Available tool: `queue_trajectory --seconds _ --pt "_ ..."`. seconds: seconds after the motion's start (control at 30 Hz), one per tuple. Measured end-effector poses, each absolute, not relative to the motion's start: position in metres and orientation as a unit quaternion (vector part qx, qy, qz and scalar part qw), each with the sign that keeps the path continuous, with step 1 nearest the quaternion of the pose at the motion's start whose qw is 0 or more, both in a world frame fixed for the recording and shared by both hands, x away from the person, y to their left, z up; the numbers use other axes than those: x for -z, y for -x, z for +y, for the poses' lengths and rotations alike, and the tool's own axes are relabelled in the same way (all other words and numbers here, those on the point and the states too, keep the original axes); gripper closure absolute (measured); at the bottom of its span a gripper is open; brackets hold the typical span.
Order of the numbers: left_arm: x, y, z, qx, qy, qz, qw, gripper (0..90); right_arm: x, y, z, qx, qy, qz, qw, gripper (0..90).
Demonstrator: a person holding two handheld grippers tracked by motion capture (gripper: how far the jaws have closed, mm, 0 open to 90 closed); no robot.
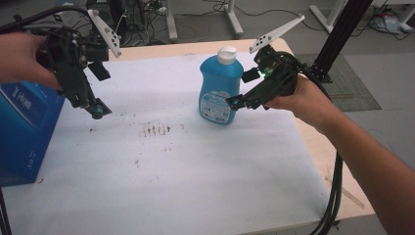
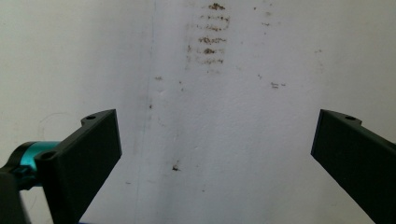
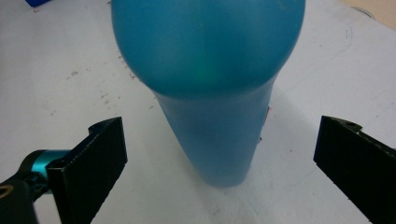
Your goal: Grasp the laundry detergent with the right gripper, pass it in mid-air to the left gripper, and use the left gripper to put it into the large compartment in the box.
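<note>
Right gripper view: my right gripper [image 3: 219, 163], jaws wide, blue bottle [image 3: 210, 93] standing between them, untouched. Left gripper [image 2: 215, 154]: jaws wide over stained bench [image 2: 210, 93].

Ahead of the right gripper [image 3: 219, 149], the blue bottle [image 3: 210, 84] looms blurred, its top cropped; beside the left gripper [image 1: 93, 105], a blue box [image 1: 22, 132] runs off-frame.

The bottle [image 3: 210, 93] stands upright on the mat [image 1: 171, 161], straight ahead of my right gripper [image 3: 219, 154] and between its spread jaws, touching neither. My left gripper [image 2: 217, 154] hangs well apart from the bottle, over bare mat, with a patch of smudges [image 2: 212, 35] ahead of its jaws. A box [image 1: 22, 132] sits just beside that gripper, at the mat's edge.
</note>
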State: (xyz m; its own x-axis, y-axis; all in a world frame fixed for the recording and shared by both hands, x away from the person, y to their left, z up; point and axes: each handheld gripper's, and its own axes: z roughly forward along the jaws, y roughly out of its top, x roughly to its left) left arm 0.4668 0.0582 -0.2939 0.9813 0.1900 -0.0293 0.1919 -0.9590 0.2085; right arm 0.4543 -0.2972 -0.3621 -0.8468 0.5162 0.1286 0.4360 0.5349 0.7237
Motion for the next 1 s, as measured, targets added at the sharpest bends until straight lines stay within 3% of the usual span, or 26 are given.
queue_trajectory --seconds 0.6,1.0 --pt "0.294 -0.468 0.059 0.002 -0.990 0.097 0.107 1.6 0.376 -0.460 -0.284 -0.432 -0.268 0.859 0.056 2.0" --pt "0.294 -0.468 0.060 0.003 -0.989 0.099 0.107 1.6 0.382 -0.461 -0.281 -0.455 -0.260 0.849 0.057 13.7"
